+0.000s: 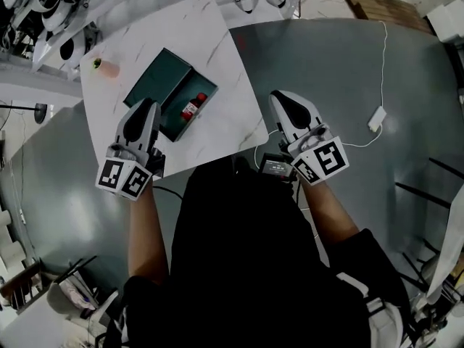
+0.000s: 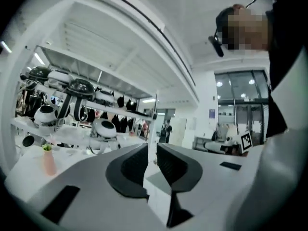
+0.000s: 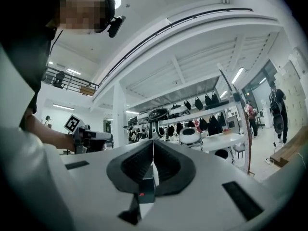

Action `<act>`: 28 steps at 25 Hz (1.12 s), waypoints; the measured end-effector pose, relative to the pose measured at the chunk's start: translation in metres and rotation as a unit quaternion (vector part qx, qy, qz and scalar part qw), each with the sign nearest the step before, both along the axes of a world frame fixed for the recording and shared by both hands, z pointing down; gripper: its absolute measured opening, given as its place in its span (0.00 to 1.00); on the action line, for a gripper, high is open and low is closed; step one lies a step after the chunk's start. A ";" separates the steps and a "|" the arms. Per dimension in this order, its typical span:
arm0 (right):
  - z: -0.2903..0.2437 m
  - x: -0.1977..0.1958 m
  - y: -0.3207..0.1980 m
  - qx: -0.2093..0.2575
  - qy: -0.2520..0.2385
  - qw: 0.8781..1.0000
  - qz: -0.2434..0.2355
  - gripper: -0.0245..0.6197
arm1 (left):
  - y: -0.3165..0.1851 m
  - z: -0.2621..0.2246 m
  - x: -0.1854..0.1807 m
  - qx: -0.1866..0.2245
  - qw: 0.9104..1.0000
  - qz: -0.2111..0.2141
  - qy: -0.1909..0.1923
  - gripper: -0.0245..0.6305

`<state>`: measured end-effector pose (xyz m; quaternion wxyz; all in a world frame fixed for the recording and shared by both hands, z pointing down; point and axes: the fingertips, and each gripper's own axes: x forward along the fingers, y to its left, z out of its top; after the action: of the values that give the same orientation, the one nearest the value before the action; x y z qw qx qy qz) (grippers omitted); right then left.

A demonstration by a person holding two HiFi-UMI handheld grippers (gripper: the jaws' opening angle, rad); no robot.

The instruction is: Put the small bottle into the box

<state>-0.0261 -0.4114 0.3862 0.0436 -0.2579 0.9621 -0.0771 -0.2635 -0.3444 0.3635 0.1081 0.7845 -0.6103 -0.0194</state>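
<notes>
On the white marble table (image 1: 217, 42) stands an open dark green box (image 1: 158, 80). The small red bottle (image 1: 193, 107) lies on its side in the box's right half. My left gripper (image 1: 150, 106) hovers over the table's near edge, just left of the box and clear of the bottle. In the left gripper view the left gripper (image 2: 152, 146) points level into the room, its jaws a narrow slit apart with nothing between them. My right gripper (image 1: 279, 96) hangs right of the table, off its edge. The right gripper (image 3: 153, 142) has its pads touching and holds nothing.
A small pink cup with a green top (image 1: 107, 67) stands at the table's left edge, also seen as the pink cup (image 2: 48, 160). A white cable with an adapter (image 1: 377, 117) lies on the grey floor to the right. Shelves with robot heads (image 2: 72, 93) line the far side.
</notes>
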 end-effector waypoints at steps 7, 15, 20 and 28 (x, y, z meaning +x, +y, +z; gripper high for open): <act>-0.022 -0.012 0.033 0.038 0.007 0.999 -0.015 0.09 | 0.084 -0.025 -0.007 0.118 0.984 -0.030 0.129 0.06; -0.021 -0.022 0.085 0.032 0.019 0.999 -0.019 0.09 | 0.165 -0.009 -0.018 0.119 0.978 -0.063 0.159 0.06; -0.023 -0.024 0.135 0.032 0.020 0.999 -0.007 0.09 | 0.218 -0.002 -0.015 0.106 0.985 -0.065 0.122 0.06; -0.019 -0.015 0.263 0.020 0.027 0.999 0.007 0.09 | 0.325 0.000 0.021 0.079 0.996 -0.033 0.026 0.06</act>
<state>-0.0409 -0.1482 0.3668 0.0238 -0.2659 0.9624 -0.0502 -0.2423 -0.0190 0.3631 0.0605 0.7691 -0.6297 -0.0914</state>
